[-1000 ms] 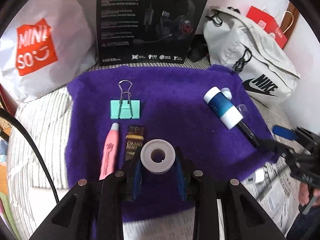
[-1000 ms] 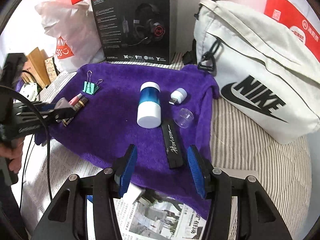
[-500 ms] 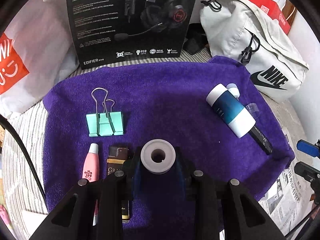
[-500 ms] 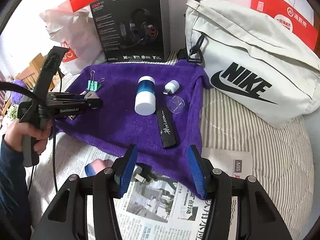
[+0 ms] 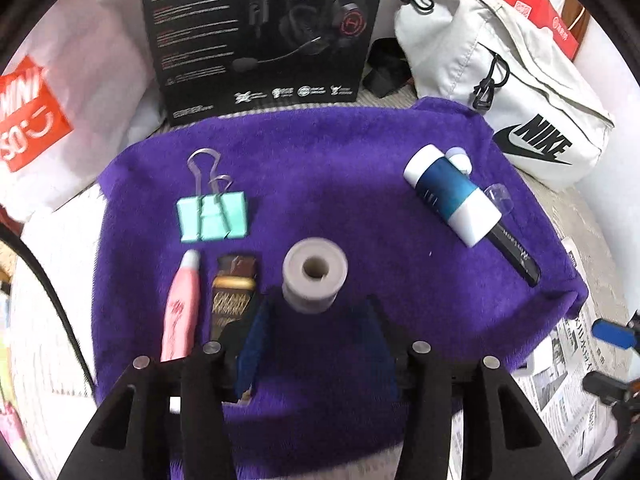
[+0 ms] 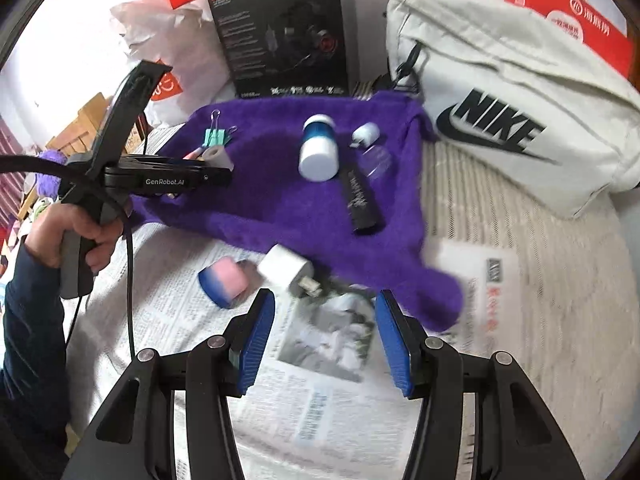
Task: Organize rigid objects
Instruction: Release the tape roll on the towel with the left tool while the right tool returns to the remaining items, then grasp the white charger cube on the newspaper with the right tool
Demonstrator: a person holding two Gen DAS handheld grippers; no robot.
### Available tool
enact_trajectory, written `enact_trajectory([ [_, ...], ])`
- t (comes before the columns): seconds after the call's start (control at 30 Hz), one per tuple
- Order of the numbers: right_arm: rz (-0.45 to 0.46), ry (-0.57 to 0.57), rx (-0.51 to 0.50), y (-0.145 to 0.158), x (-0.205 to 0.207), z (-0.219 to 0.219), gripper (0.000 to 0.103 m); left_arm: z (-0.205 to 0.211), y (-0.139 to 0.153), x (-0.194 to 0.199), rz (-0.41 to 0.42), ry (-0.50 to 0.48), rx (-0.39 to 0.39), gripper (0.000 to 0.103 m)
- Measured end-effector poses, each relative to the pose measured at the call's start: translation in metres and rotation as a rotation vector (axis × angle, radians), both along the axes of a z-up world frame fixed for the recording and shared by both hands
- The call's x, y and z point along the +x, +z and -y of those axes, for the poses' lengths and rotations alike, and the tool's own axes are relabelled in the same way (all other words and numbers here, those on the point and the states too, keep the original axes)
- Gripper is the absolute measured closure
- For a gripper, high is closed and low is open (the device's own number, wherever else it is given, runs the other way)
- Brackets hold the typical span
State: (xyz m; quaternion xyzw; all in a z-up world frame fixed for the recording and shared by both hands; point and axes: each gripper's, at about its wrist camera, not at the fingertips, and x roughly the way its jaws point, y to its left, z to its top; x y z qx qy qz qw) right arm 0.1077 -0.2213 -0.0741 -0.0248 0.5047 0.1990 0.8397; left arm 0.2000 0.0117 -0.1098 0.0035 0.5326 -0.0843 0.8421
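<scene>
Now the tape roll [image 5: 314, 275] lies on the purple towel [image 5: 340, 168], just right of the brown packet [image 5: 234, 292] and pink tube [image 5: 182, 306], below the green binder clip [image 5: 212, 220]. The left gripper [image 5: 316, 344] sits low behind it, jaws spread wide and apart from the roll; half a second ago they clasped it. The right gripper [image 6: 326, 332] has drawn back over the newspaper [image 6: 320, 408], jaws wide, empty, with the white charger [image 6: 286, 270] and pink-blue eraser [image 6: 224, 280] newly ahead.
</scene>
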Motion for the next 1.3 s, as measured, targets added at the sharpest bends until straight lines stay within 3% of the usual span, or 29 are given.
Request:
enact_trajectory([
  [0.07, -0.018, -0.013, 0.017, -0.006, 0.001, -0.007, 0.051, -0.005, 0.006, -0.010, 0.009, 0.013, 0.007, 0.055],
  [0.17, -0.039, -0.027, 0.046, -0.014, 0.003, -0.017, 0.051, -0.015, 0.019, -0.029, 0.040, 0.028, 0.016, 0.046],
  [0.4, -0.058, -0.132, 0.049, -0.027, 0.019, -0.031, 0.051, -0.041, 0.040, -0.062, 0.089, 0.074, -0.008, 0.043],
  [0.57, -0.066, -0.184, 0.009, -0.037, 0.030, -0.044, 0.053, -0.049, 0.037, -0.072, 0.086, 0.085, -0.036, 0.043],
  [0.8, -0.050, -0.118, -0.128, -0.039, 0.013, -0.039, 0.055, -0.054, 0.035, -0.083, 0.099, 0.087, -0.060, 0.043],
  [0.97, -0.053, -0.163, -0.100, -0.029, 0.009, -0.017, 0.054, -0.050, 0.035, -0.084, 0.102, 0.073, -0.071, 0.043],
  [1.1, -0.036, -0.129, -0.040, -0.022, 0.010, -0.033, 0.054, -0.047, 0.034, -0.084, 0.100, 0.065, -0.064, 0.043],
  [1.3, -0.023, -0.158, -0.083, -0.036, 0.026, -0.054, 0.058, -0.052, 0.034, -0.086, 0.092, 0.070, -0.074, 0.043],
])
